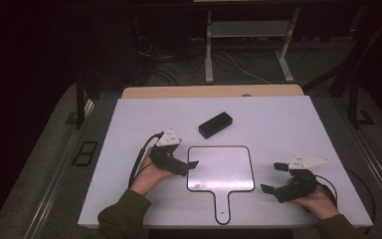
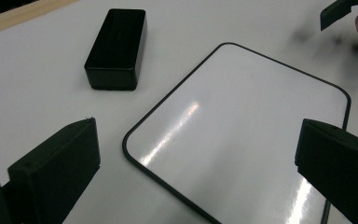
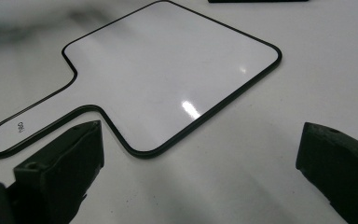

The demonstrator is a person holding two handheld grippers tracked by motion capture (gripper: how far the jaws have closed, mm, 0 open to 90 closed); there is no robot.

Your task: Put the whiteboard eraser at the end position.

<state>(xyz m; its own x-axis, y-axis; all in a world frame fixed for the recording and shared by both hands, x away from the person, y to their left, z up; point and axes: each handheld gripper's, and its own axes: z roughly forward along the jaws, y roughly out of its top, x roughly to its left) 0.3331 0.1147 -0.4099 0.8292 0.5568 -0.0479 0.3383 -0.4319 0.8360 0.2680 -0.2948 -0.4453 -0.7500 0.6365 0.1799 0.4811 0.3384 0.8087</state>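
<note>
Dim room, white tabletop point(image 1: 278, 119) sitting under the high camera. A white paddle-shaped board with black edging point(image 1: 221, 169) is lying flat at center, handle pointing toward the person. A black rectangular box point(image 1: 215, 124) is resting just beyond its far left corner. Left gripper point(image 1: 191, 165) is hovering at the board's left edge, jaws apart. Right gripper point(image 1: 273, 178) is sitting right of the board, jaws wide apart, holding nothing.

There is one white board point(image 1: 221, 169) with a handle (it has a thin black edge), one black box point(image 1: 215, 124), and two hand-held grippers, all on one table point(image 1: 288, 129).
</note>
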